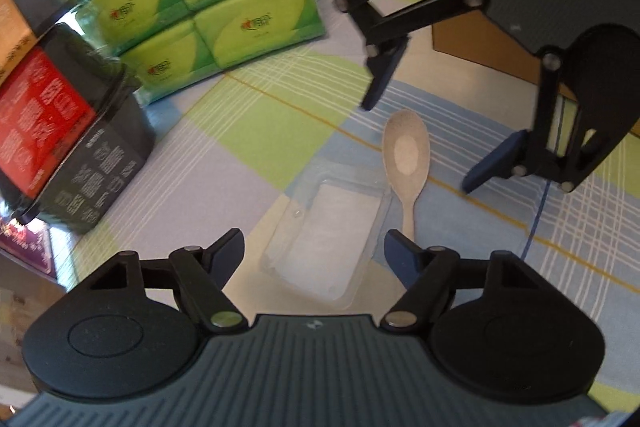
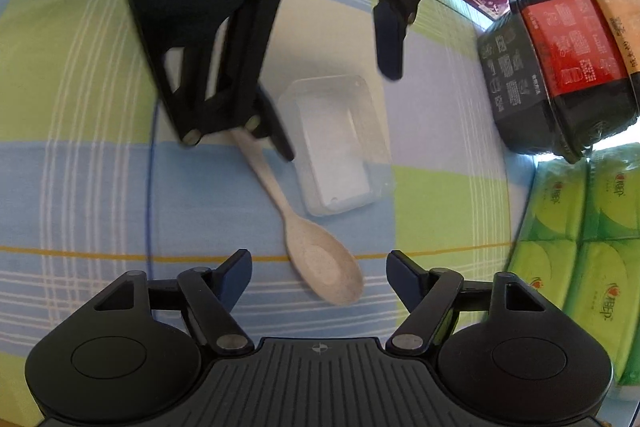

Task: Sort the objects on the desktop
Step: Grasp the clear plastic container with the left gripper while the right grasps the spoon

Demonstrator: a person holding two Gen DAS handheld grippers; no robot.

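Open left tongs over tray; spoon alongside, bowl outward.

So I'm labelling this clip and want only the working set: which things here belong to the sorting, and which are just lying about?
Belongs to the job:
- beige spoon
- clear plastic tray, beside the spoon
- left gripper and right gripper, both with jaws open

Just lying about:
- green tissue packs
- black and red box
- cardboard box
- checked tablecloth

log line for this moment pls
left gripper: open over clear tray | right gripper: open over spoon | spoon beside tray, on cloth
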